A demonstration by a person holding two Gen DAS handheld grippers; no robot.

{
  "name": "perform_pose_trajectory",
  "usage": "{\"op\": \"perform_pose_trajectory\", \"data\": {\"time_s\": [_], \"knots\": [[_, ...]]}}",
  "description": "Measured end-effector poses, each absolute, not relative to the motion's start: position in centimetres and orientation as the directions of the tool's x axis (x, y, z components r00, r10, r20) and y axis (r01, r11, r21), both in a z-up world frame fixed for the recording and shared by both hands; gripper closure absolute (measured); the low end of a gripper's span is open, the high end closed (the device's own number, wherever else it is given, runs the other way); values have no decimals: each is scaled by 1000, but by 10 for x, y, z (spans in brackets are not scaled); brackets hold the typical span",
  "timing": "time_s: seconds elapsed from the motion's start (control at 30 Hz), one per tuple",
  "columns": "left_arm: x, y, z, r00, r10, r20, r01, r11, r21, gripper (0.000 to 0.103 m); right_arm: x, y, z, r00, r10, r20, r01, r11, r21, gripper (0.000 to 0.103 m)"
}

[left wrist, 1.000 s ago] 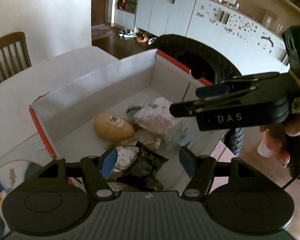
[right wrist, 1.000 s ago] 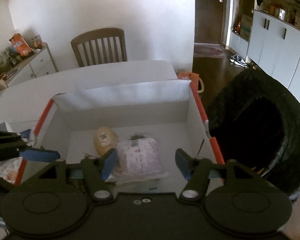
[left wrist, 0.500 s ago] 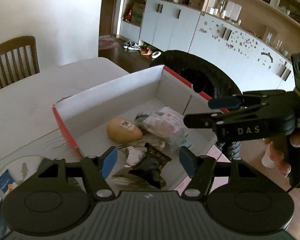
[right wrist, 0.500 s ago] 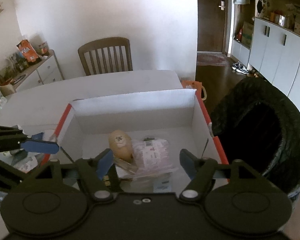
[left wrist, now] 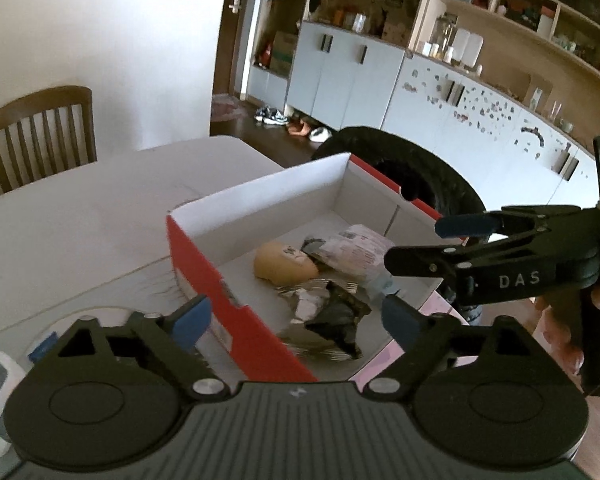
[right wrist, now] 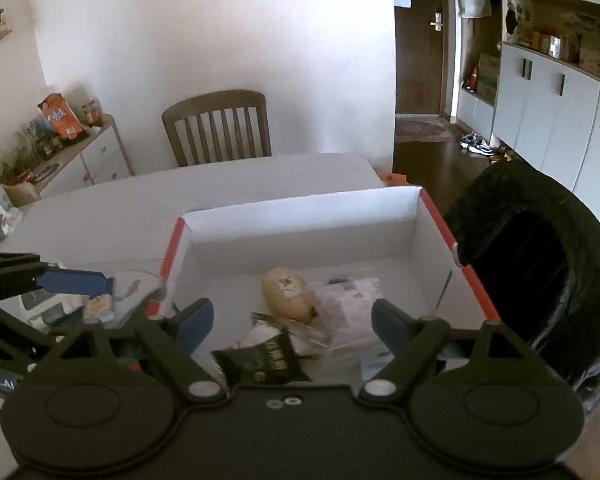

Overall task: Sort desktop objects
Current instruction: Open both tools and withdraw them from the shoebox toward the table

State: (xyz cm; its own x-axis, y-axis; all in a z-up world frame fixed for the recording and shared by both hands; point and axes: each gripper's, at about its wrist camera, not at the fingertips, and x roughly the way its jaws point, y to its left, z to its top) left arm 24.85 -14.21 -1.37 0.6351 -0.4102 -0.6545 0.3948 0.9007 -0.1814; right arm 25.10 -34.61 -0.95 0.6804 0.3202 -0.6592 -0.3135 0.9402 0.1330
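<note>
Black packet [right wrist: 262, 358] in box [right wrist: 300, 216], below open jaws

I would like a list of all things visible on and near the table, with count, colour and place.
box: one, white inside, red outside, on the table
tan egg-shaped object: one, inside the box
pale pink packet: one, in the box, beside it
black packet: one, in the box, near end
table: one, white
chair: one, brown, behind the table
black bin: one, right of the box
left gripper: open, empty
right gripper: open, empty
</note>
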Motion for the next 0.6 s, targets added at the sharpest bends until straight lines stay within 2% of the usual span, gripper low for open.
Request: {"op": "perform_pose_trajectory", "data": {"time_s": [0.13,0.2,0.6], "knots": [[243,-123,-12,640,-414,-647,377,903,-206,8,239,-332,-5,689,322,-650,-310,941,137,17],[241,-114,-12,647,-411,-643,365,907,-212,0,233,-324,-4,688,324,-649,-309,940,142,16],[220,-59,-13,675,-394,-624,342,916,-209,0,199,-273,-1,718,312,-621,-328,940,94,13]]}}
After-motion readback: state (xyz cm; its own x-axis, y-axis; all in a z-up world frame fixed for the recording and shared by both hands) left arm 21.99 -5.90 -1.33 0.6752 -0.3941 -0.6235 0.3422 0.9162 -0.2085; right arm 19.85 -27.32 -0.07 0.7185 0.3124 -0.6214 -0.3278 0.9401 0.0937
